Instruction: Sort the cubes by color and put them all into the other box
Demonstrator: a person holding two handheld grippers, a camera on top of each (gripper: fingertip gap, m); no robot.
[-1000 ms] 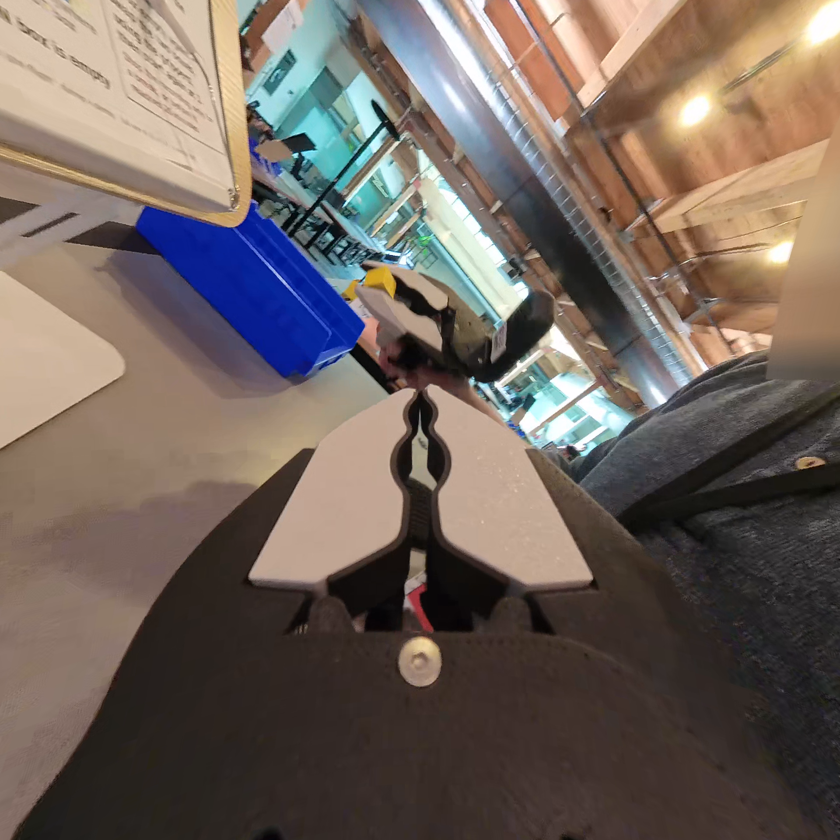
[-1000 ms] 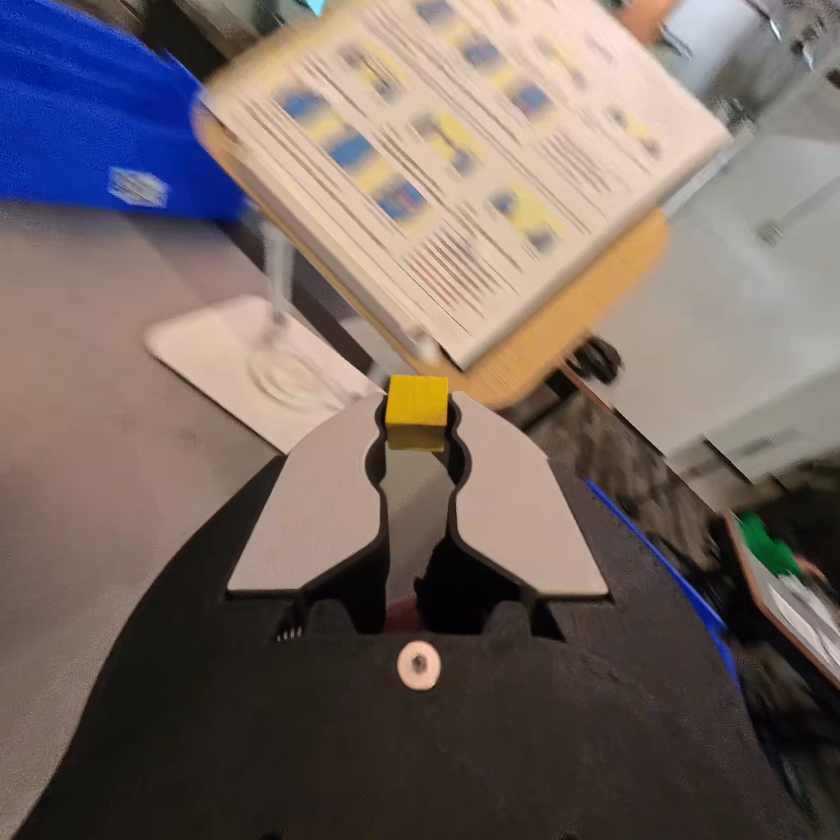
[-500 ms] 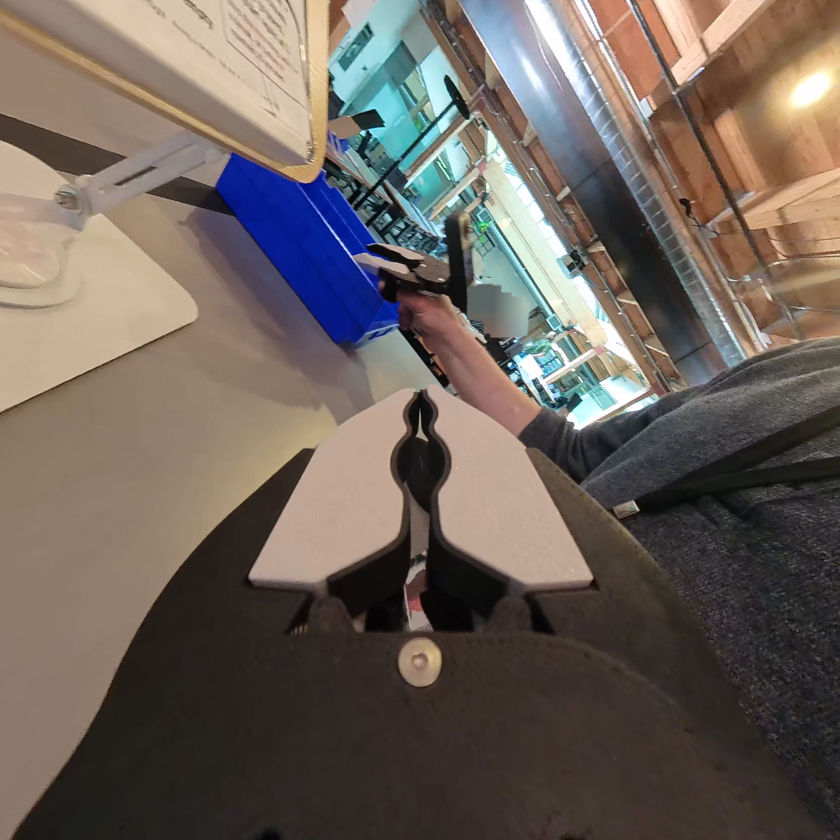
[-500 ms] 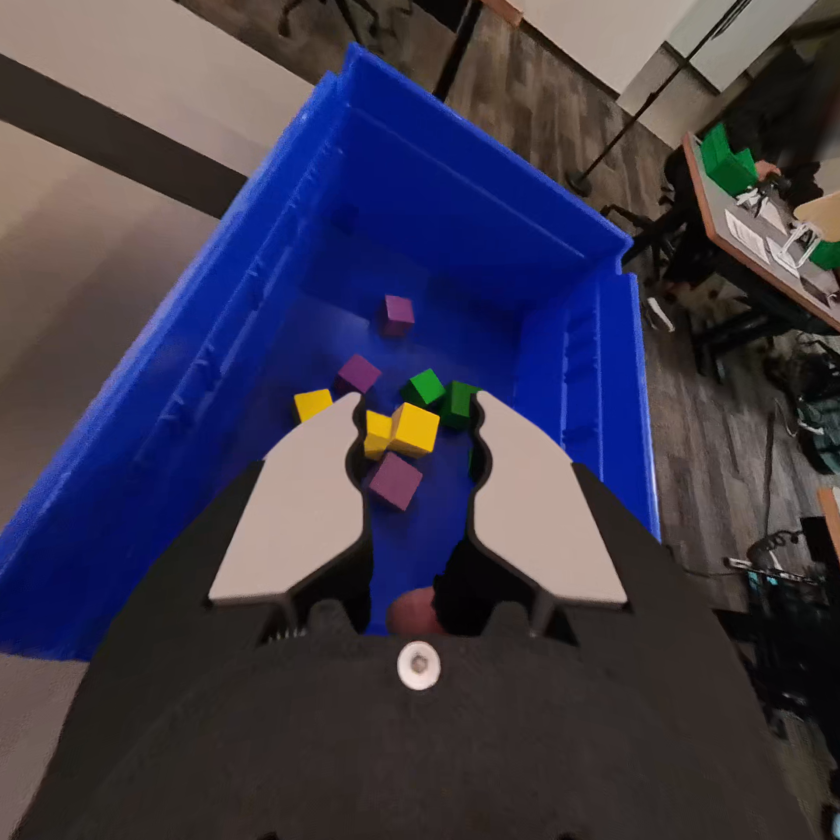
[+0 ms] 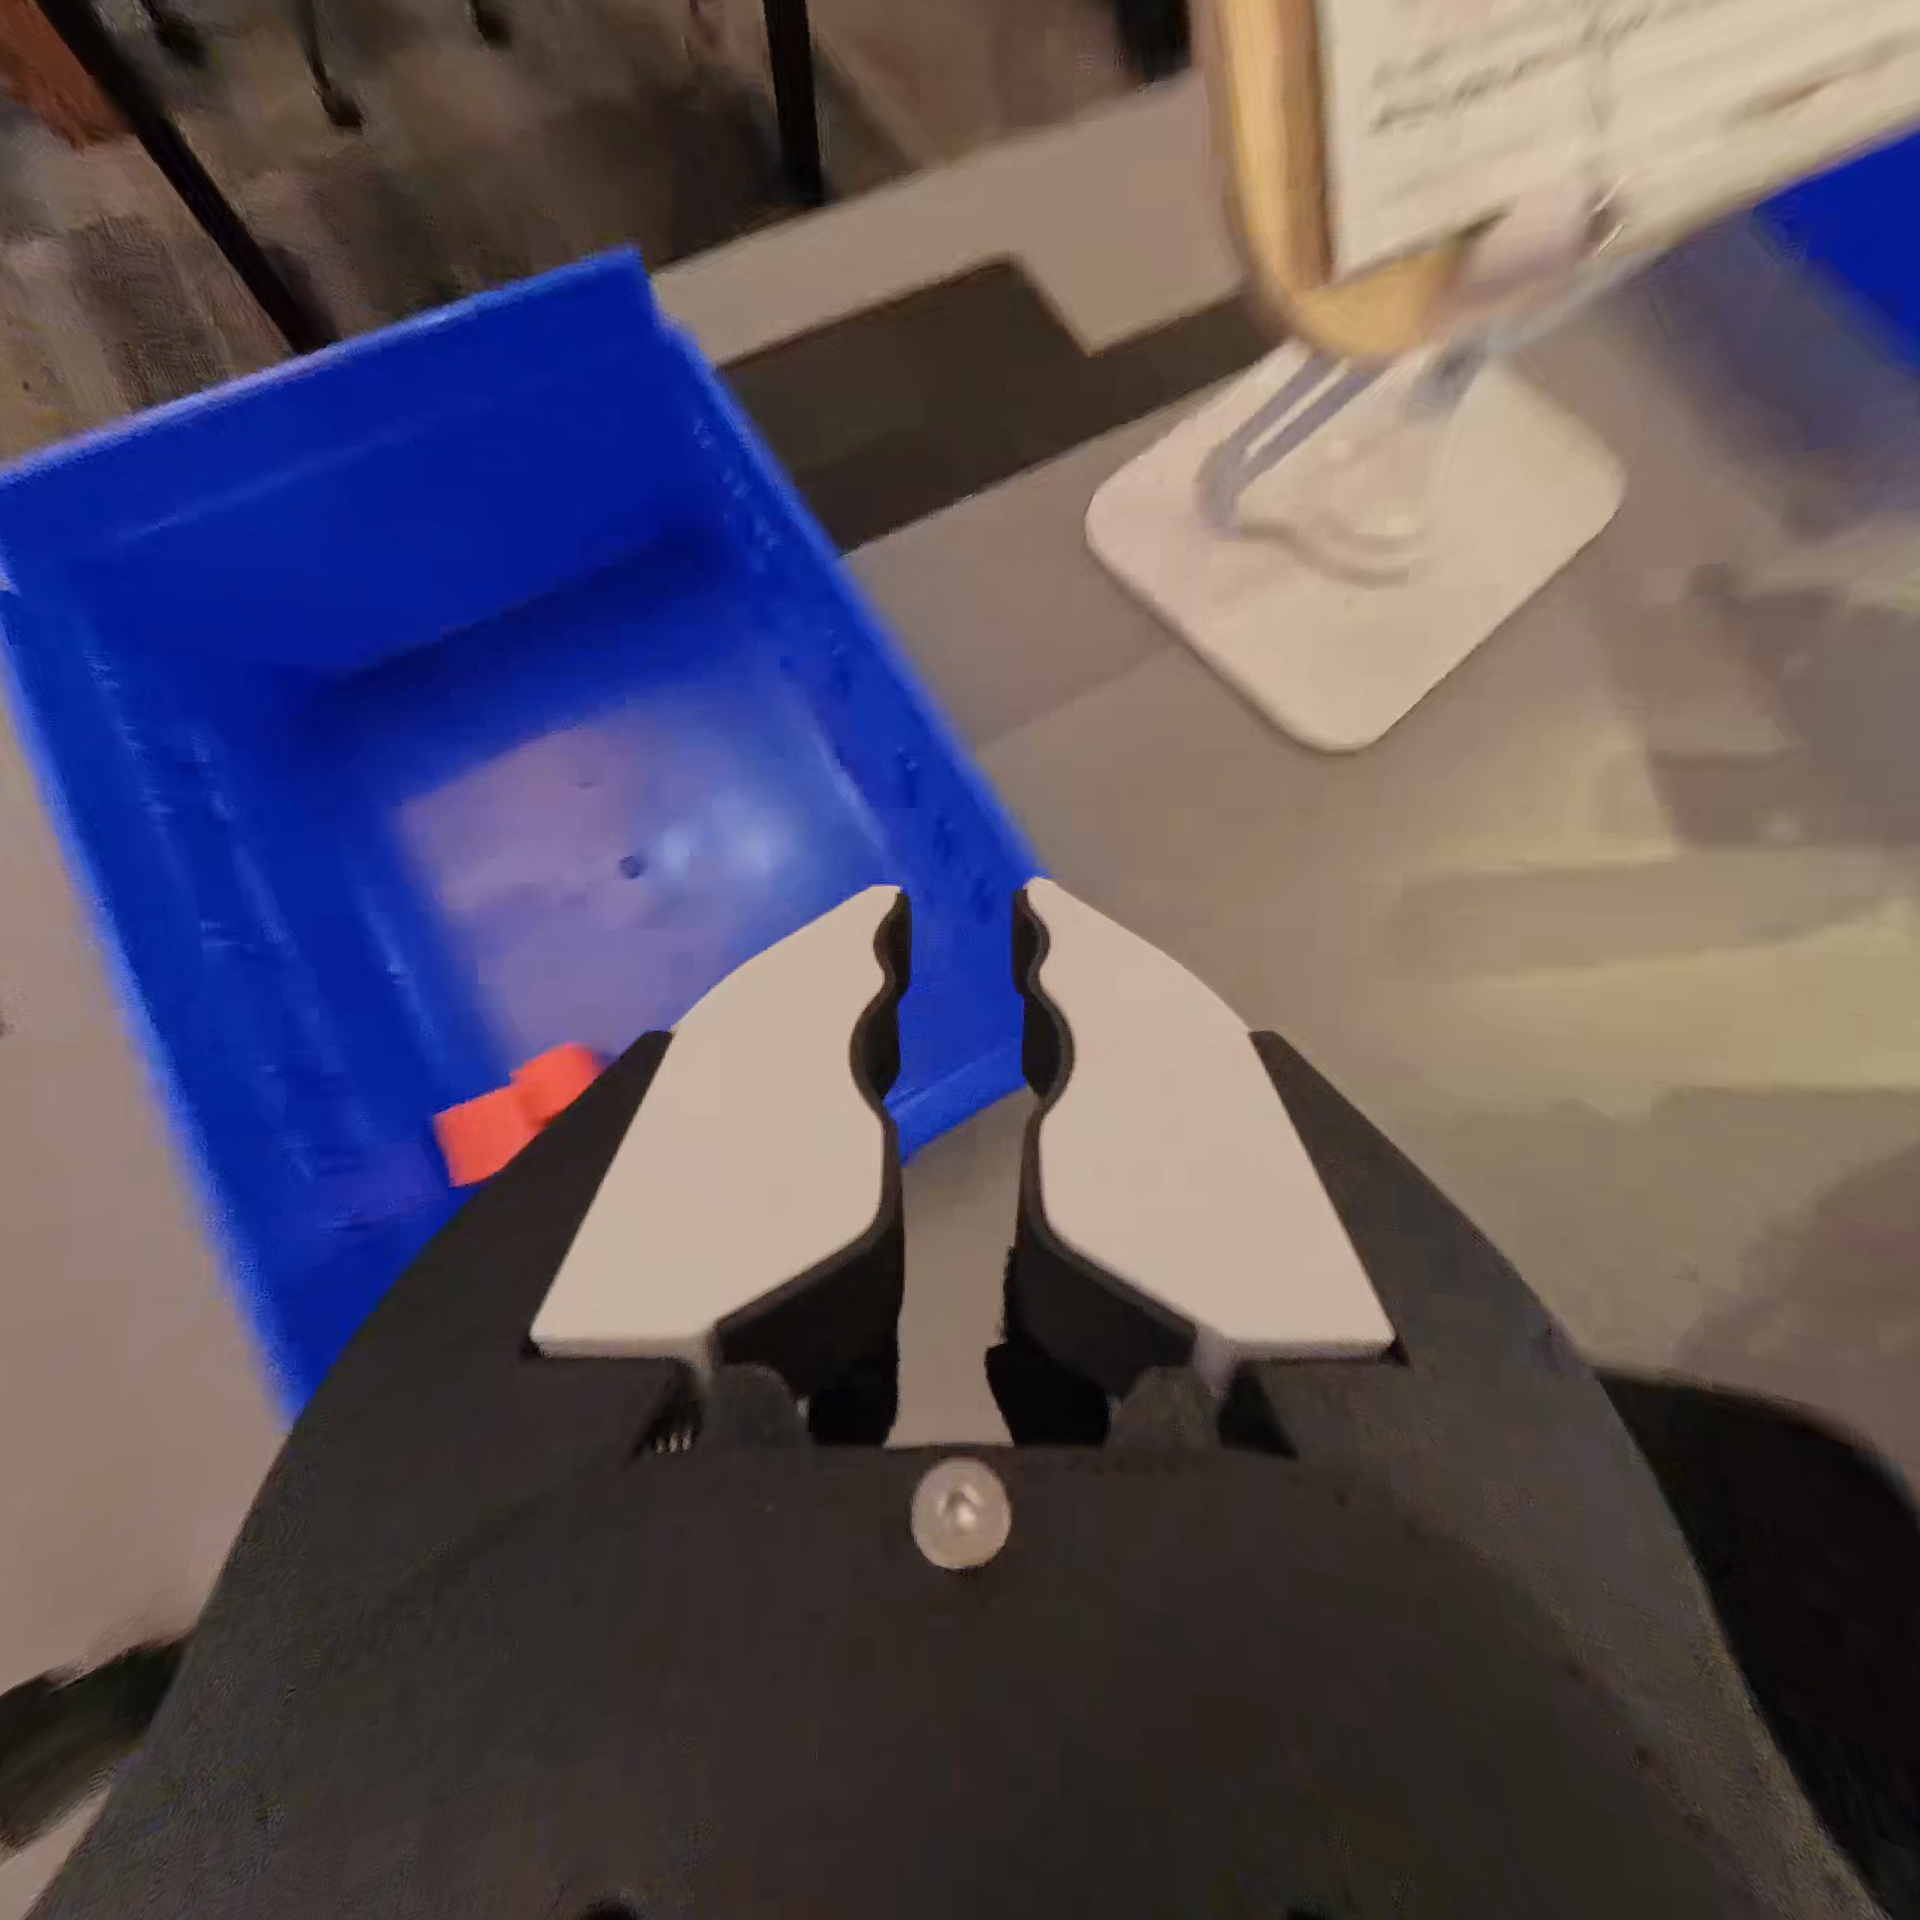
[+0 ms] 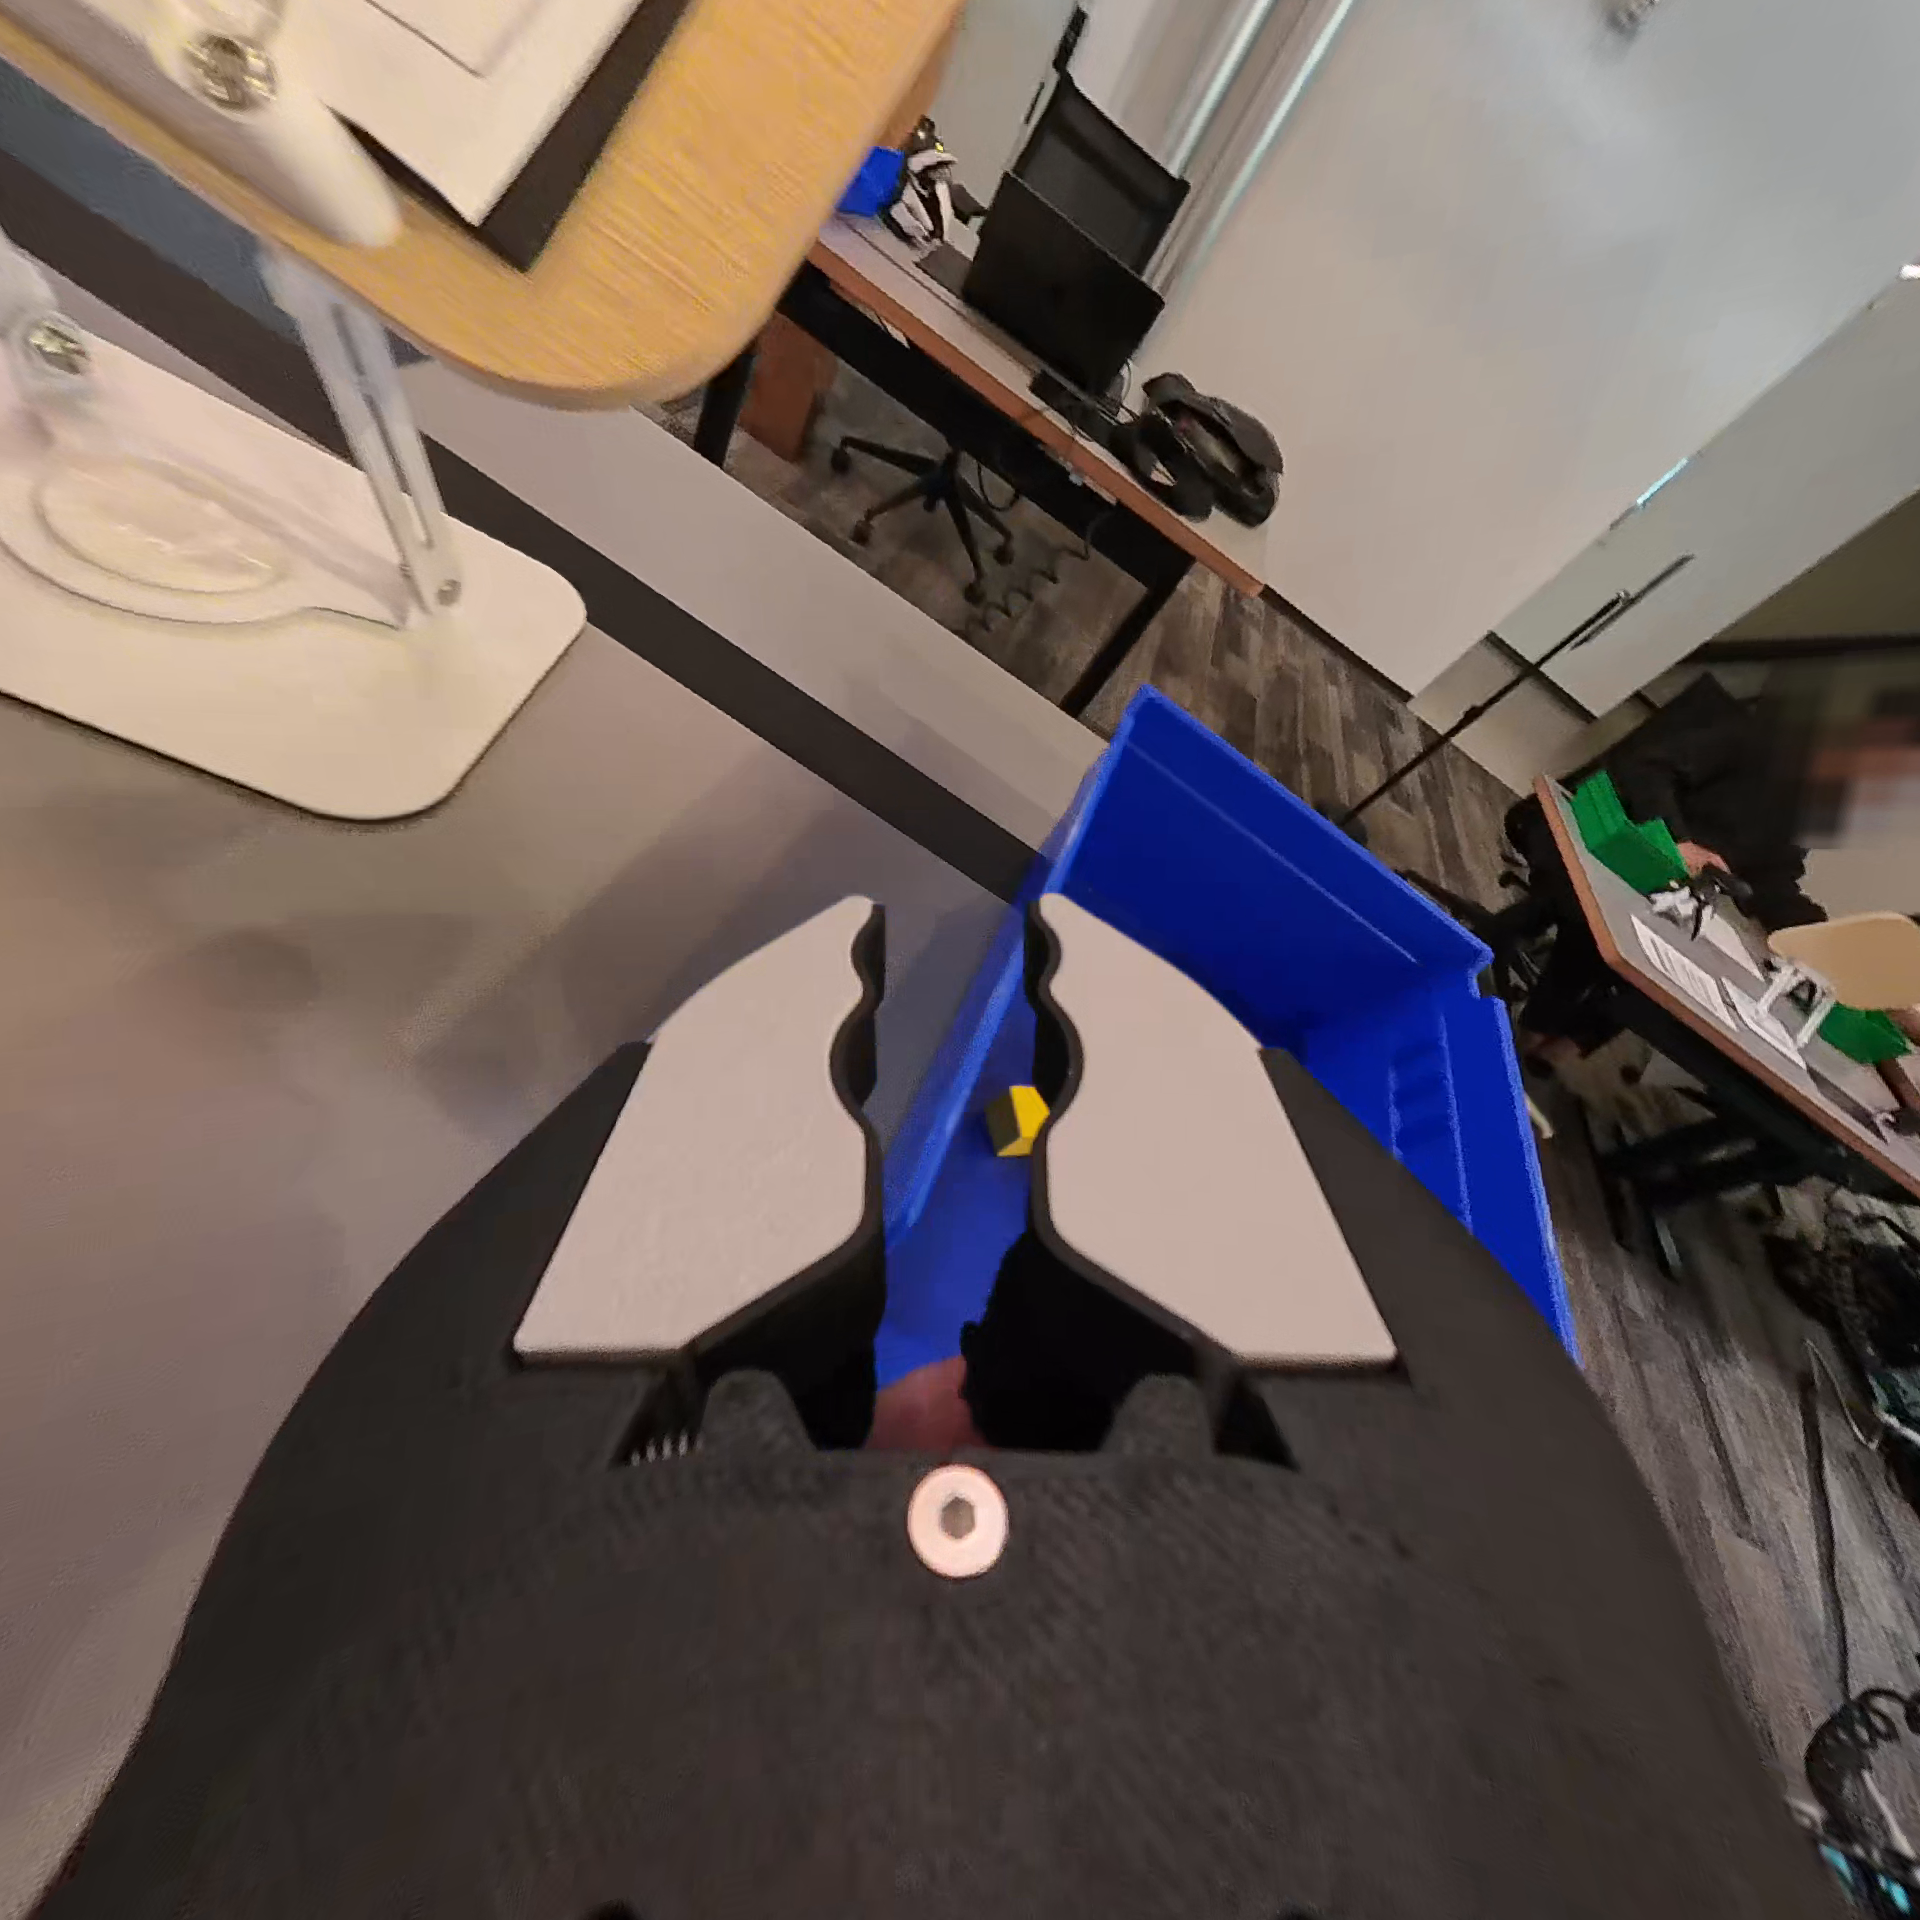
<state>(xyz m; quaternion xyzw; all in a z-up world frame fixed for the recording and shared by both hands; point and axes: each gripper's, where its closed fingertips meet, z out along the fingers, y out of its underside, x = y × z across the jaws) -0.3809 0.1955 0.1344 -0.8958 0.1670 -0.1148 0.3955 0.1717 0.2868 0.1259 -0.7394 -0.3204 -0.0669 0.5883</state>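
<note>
In the left wrist view my left gripper [image 5: 961,904] is open with nothing between its fingers. It hovers over the near right corner of a blue box [image 5: 312,540]. Two orange-red cubes [image 5: 514,1112] lie at the near side of that box's floor; the view is blurred. In the right wrist view my right gripper [image 6: 958,914] is open with nothing between its fingers. It hovers above the left wall of another blue box [image 6: 1278,894]. A yellow cube [image 6: 1016,1119] lies inside that box, seen through the gap between the fingers.
A wooden board on a clear stand with a white base [image 5: 1361,582] stands on the grey table [image 5: 1455,987]; it also shows in the right wrist view [image 6: 260,665]. Beyond the table edge are desks, chairs and a laptop [image 6: 1070,260].
The right gripper let the yellow cube go into its box, then pulled back and partly closed. The left gripper swung down from facing the ceiling to the other box and opened.
</note>
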